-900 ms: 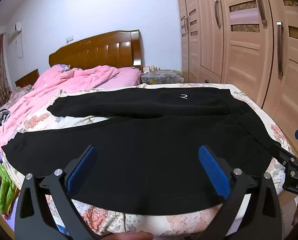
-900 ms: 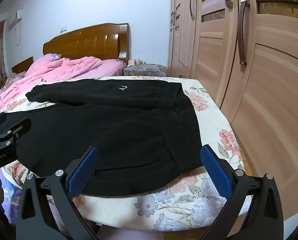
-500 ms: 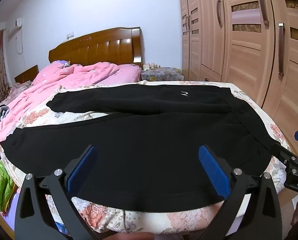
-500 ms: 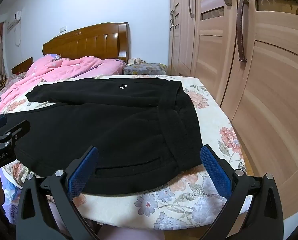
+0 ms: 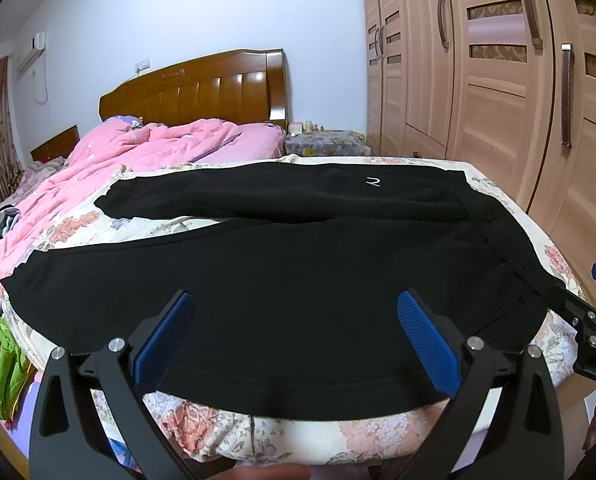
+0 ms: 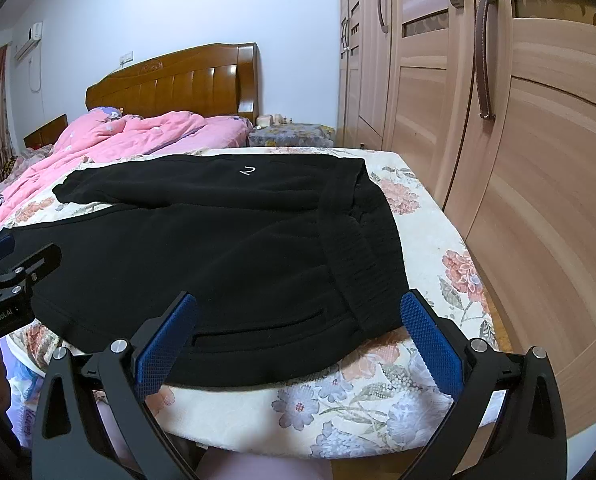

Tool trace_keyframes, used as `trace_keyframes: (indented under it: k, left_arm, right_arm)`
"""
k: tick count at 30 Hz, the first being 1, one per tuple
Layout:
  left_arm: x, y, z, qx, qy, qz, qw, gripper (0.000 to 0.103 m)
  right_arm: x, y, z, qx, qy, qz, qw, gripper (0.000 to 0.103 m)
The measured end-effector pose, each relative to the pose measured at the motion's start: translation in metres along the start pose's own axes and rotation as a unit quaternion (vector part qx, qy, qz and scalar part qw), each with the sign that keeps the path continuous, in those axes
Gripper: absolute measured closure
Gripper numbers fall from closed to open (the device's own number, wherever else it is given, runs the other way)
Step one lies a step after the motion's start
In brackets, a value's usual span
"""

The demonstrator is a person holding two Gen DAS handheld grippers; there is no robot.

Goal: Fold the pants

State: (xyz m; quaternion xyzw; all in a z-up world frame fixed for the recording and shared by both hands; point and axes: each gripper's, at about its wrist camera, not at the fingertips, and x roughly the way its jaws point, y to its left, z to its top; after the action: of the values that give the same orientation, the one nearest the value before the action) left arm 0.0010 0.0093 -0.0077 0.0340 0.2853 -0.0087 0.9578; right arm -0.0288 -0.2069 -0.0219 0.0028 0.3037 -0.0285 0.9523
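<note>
Black pants lie spread flat across the foot of the bed, legs running left, waistband on the right. A small white logo marks the far leg. My left gripper hovers wide open above the near leg's hem side, nothing between its blue pads. My right gripper also stands wide open, over the near pocket area by the waistband, holding nothing. Each gripper shows at the edge of the other's view: the right gripper and the left gripper.
The floral bedsheet covers the mattress; its near edge lies just under the grippers. A pink quilt is heaped at the far left by the wooden headboard. Wardrobe doors stand close on the right. A green item lies low left.
Both grippers have drifted slightly; the views rose and pulled back a little from the pants. Jaws stayed wide open and the pants did not move.
</note>
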Motion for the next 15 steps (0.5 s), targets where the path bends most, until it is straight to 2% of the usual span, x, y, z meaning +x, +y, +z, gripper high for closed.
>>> trace_keyframes:
  k: [15]
  left_arm:
    - [0.0035,0.0061,-0.0019,-0.001,0.01,0.005,0.9999,0.002]
  right_arm:
    - [0.0013,0.0009,-0.002,0.004,0.003,0.003,1.0,0.004]
